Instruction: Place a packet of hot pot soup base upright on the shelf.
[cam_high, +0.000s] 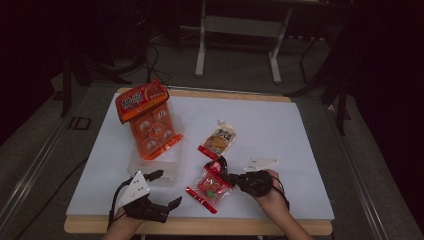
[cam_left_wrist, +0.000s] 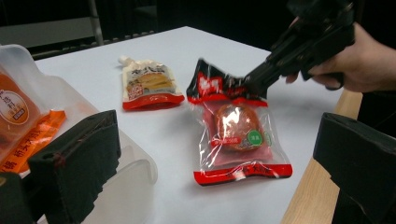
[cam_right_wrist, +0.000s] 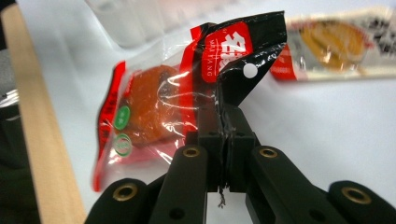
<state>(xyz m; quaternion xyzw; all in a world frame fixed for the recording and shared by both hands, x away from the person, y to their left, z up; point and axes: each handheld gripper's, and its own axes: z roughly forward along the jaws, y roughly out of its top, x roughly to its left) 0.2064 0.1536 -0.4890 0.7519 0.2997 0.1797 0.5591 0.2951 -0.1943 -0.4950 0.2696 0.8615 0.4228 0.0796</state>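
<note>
Near the desk's (cam_high: 280, 130) front edge, just right of the clear tub (cam_high: 155, 167), a light, crinkly, slippery snack pouch (cam_high: 209, 186) is pinched by its black top seal in the closed right claw (cam_high: 226, 175), while the left claw (cam_high: 162, 189) gapes empty.

**Red snack packet pinched at its black top edge**

The clear packet with red bands (cam_high: 210, 186) lies near the front edge of the white table (cam_high: 280, 130), a round orange-brown piece showing through its film along with two green stickers. Its black-and-red header is lifted and creased where the right gripper (cam_high: 227, 176) has clamped it, jaws closed on the corner by the punched hole. The packet's far end points toward the right, its lower red seal toward the near-left.
</note>
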